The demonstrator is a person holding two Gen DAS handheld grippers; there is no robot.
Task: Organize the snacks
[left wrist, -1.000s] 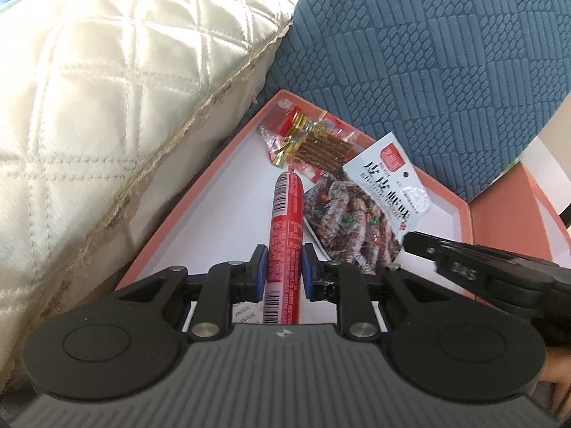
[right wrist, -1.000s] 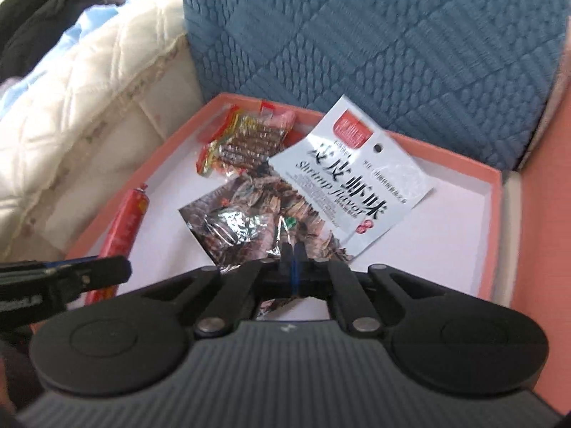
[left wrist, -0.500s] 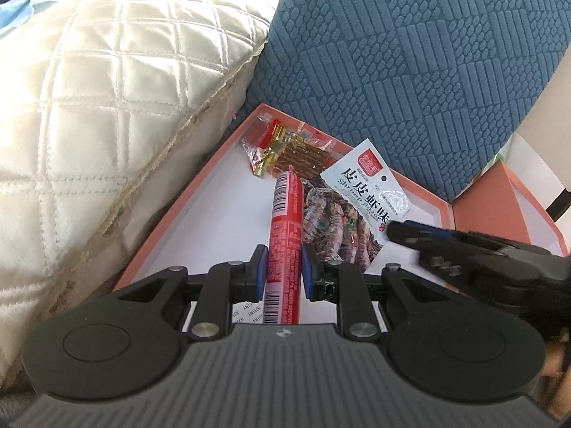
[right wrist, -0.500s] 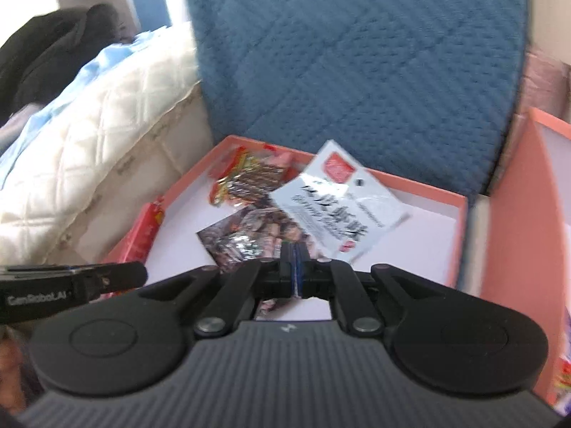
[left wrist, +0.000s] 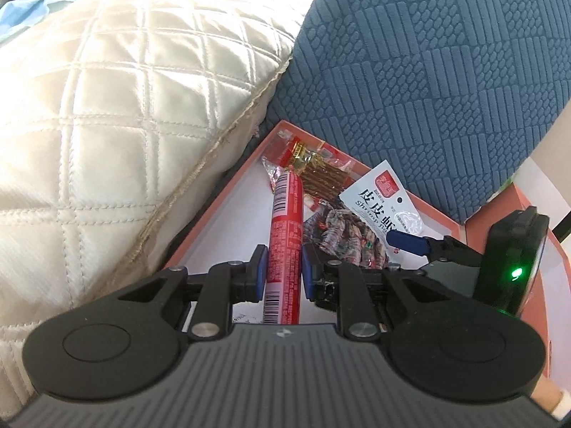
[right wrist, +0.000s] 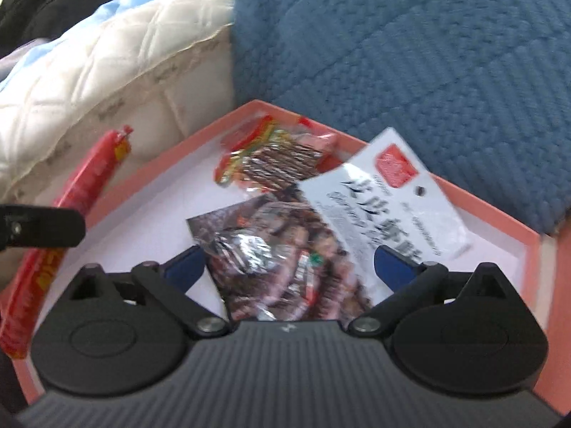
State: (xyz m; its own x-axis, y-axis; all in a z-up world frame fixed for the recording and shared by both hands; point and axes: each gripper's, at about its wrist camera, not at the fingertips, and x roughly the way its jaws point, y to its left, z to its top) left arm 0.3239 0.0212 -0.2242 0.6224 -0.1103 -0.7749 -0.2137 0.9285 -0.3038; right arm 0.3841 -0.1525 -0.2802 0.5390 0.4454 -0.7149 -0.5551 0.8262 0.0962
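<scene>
A red sausage stick [left wrist: 285, 228] is clamped lengthwise in my left gripper [left wrist: 284, 271], above the white floor of a salmon-rimmed box [left wrist: 228, 192]. In the right wrist view the sausage [right wrist: 71, 214] slants along the box's left rim. My right gripper [right wrist: 291, 264] has its jaws opening wide over a shrimp snack bag [right wrist: 321, 235] lying flat in the box; the pads do not press on it. A small red-and-gold packet of brown sticks [right wrist: 274, 157] lies at the far corner. From the left wrist view the right gripper's blue fingertip [left wrist: 407, 242] hovers over the shrimp bag [left wrist: 360, 221].
A quilted cream cushion [left wrist: 125, 125] presses against the box's left side. A blue textured cushion [left wrist: 428, 71] stands behind it. Another salmon box [left wrist: 542, 278] adjoins on the right. Bare white box floor [right wrist: 499, 256] shows right of the shrimp bag.
My right gripper, shut before, now stands wide open and has come closer and lower over the shrimp bag. The left gripper keeps its hold on the sausage, which now reaches further toward the stick packet.
</scene>
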